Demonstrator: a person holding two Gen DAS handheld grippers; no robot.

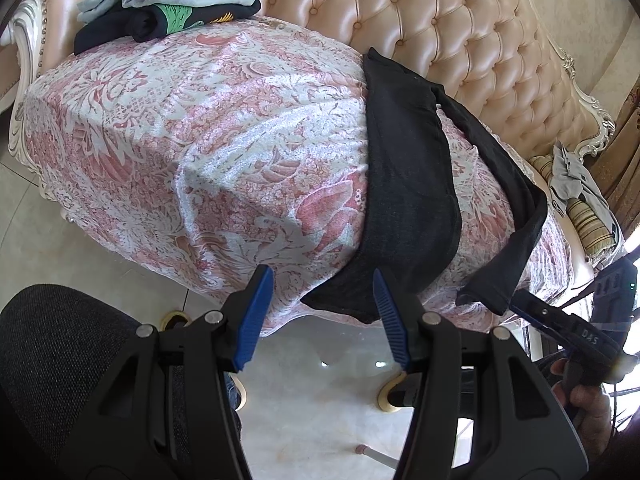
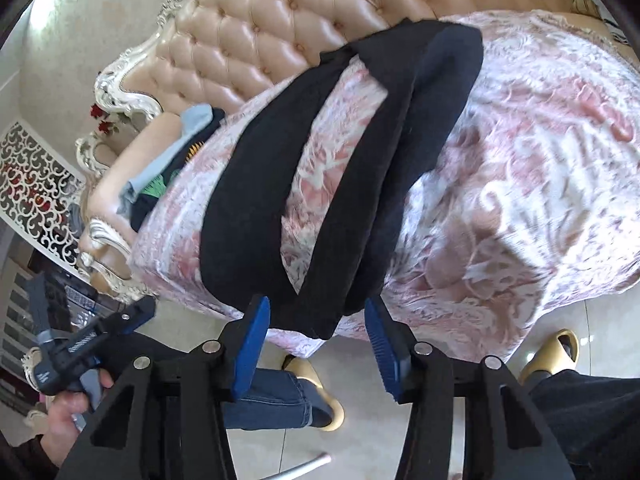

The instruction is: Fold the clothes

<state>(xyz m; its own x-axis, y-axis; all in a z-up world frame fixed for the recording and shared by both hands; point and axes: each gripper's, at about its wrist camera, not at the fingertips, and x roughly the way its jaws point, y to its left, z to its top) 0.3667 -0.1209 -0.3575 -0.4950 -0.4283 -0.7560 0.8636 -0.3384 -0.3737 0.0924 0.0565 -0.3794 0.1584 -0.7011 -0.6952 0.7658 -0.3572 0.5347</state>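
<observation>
A: Where does the garment lie?

B: Black garment (image 1: 412,184) is spread lengthwise over the pink floral cover (image 1: 200,140) on the tufted sofa (image 1: 460,40). Main panel lies flat; a narrow strip splits off on the right side, with cover showing between the two. The near hem hangs over the front edge.

A: Grippers?

B: Left gripper (image 1: 320,316) has its jaws wide apart, holding nothing, poised just before the hanging hem. Right gripper (image 2: 316,344) is equally wide, empty, with the end of the strip between and just ahead of its fingers. Right view is blurred, so contact can't be settled.

A: Which step is this?

B: Can't fix it. It fits a garment laid out for a fold, or one just released after a fold.

A: If a fold does follow, how to do it well?

B: My judgement: bite only the black cloth, not the cover beneath. Take both near corners level, lift clear, and carry them evenly so the strip doesn't trail or twist.

A: Anything else about?

B: Pile of clothes (image 1: 168,8), grey and black with a green print, at the far left end of the sofa.
</observation>
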